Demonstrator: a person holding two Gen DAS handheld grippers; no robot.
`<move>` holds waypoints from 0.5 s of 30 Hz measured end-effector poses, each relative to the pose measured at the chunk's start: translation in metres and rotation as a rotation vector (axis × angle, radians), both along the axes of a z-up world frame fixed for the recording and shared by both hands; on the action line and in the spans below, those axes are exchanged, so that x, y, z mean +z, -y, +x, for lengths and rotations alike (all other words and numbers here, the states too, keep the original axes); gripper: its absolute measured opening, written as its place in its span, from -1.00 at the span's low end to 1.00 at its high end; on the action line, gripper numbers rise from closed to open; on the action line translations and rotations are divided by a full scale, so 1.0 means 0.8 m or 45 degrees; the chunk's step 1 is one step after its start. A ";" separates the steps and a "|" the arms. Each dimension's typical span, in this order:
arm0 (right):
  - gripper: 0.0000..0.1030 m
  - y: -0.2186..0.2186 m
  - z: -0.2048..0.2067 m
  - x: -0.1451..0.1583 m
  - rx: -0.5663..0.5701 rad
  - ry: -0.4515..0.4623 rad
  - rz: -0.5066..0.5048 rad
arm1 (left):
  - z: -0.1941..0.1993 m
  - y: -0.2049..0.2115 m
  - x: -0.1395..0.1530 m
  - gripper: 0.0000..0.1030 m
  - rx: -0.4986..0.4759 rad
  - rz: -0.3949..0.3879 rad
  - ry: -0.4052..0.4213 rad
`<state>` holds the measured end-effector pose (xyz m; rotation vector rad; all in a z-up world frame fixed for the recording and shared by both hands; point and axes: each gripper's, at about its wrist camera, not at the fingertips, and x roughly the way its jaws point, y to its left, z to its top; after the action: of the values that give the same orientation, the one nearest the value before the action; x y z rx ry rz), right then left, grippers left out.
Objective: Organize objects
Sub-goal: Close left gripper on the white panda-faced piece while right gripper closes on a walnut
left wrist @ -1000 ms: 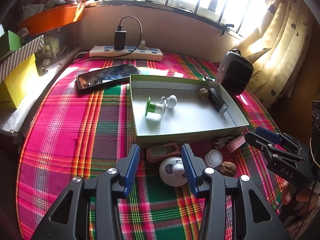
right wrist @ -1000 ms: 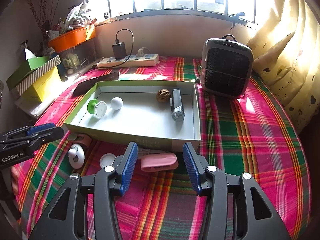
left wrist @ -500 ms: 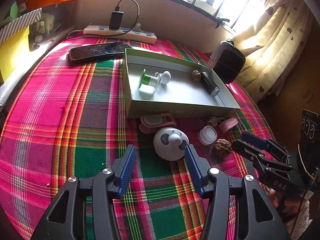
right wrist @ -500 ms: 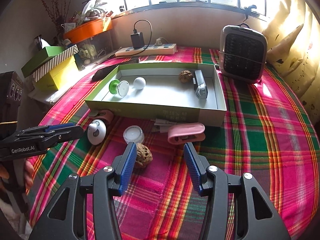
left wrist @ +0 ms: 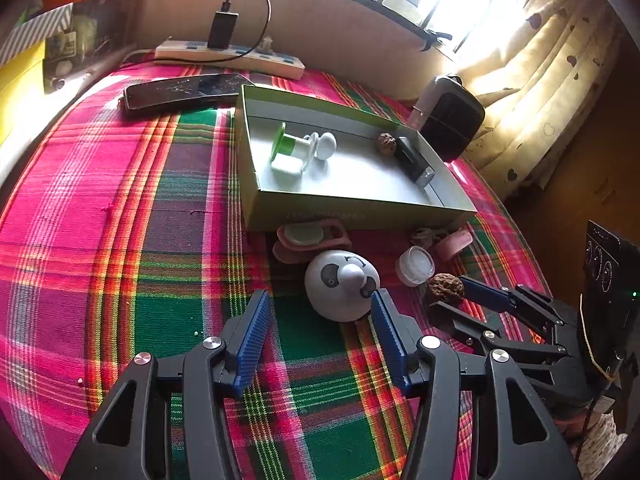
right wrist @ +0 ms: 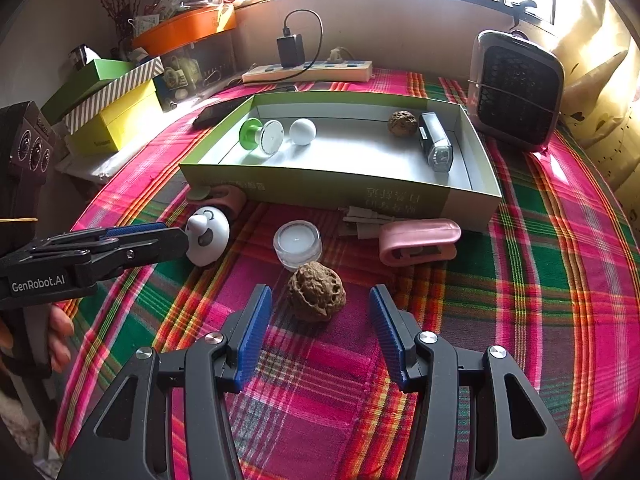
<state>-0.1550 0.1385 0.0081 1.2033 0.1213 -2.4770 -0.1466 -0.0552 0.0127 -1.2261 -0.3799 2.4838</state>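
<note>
The left gripper (right wrist: 182,236), marked "GenRobot.AI", is opening, empty, at the white panda toy (left wrist: 342,285). The right gripper (right wrist: 316,306) stands part open, its pads clear of the walnut (right wrist: 317,297) between them, near the green box (right wrist: 340,190).

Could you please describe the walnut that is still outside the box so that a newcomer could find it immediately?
Start at the shallow green box on the plaid cloth; in front of its near wall lie several small items. The loose walnut is the one nearest the open right gripper, just in front of a clear jar. It alone is brown and wrinkled.
</note>
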 end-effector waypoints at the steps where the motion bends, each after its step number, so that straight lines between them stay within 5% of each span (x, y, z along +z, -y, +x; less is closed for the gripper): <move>1: 0.01 0.001 0.000 0.000 0.000 -0.004 0.003 | 0.000 -0.001 0.000 0.03 -0.006 0.000 -0.004; 15: 0.01 0.003 -0.005 0.000 0.029 -0.018 0.064 | -0.015 -0.014 0.003 0.05 0.004 -0.038 0.000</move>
<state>-0.1590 0.1359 0.0082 1.1986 0.2011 -2.4766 -0.1587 -0.0437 0.0149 -1.2374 -0.3467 2.5010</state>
